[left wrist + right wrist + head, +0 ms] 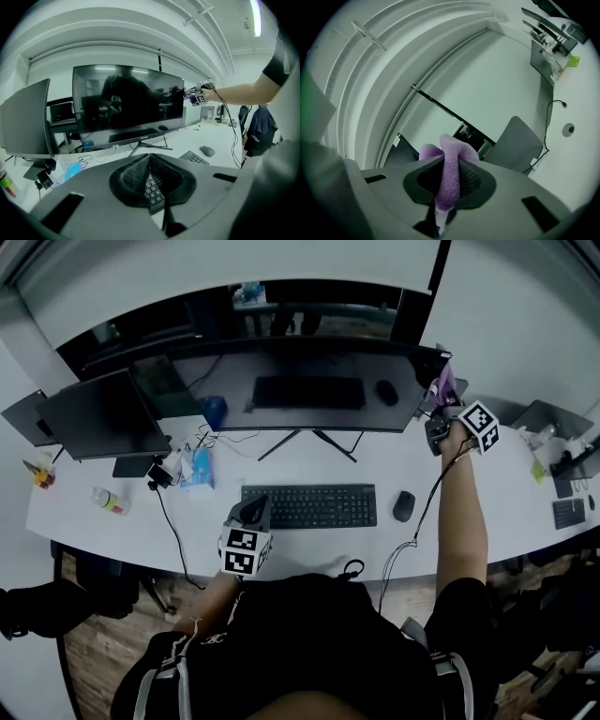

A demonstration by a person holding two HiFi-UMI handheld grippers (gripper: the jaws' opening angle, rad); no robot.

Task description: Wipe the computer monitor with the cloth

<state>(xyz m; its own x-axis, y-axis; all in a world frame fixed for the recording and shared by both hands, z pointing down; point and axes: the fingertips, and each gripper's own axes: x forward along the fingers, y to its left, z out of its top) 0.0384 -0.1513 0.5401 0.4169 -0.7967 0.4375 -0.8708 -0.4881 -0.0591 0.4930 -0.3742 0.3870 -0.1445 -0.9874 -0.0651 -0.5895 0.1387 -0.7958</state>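
Observation:
A wide curved black monitor (300,390) stands at the middle of the white desk (469,493), its screen dark. My right gripper (441,407) is raised at the monitor's right edge and is shut on a purple cloth (444,382). In the right gripper view the cloth (450,173) is bunched between the jaws of that gripper (449,161) and sticks out past them. My left gripper (248,519) hovers low over the left end of the keyboard (309,505). In the left gripper view the left gripper (150,157) holds nothing, its tips together. The monitor (126,103) and the right gripper (197,96) show ahead.
A mouse (403,505) lies right of the keyboard. A second dark monitor (103,418) stands at the left, with a blue packet (197,467), a bottle (108,500) and loose cables near it. Further screens and gear (562,460) sit at the desk's right end.

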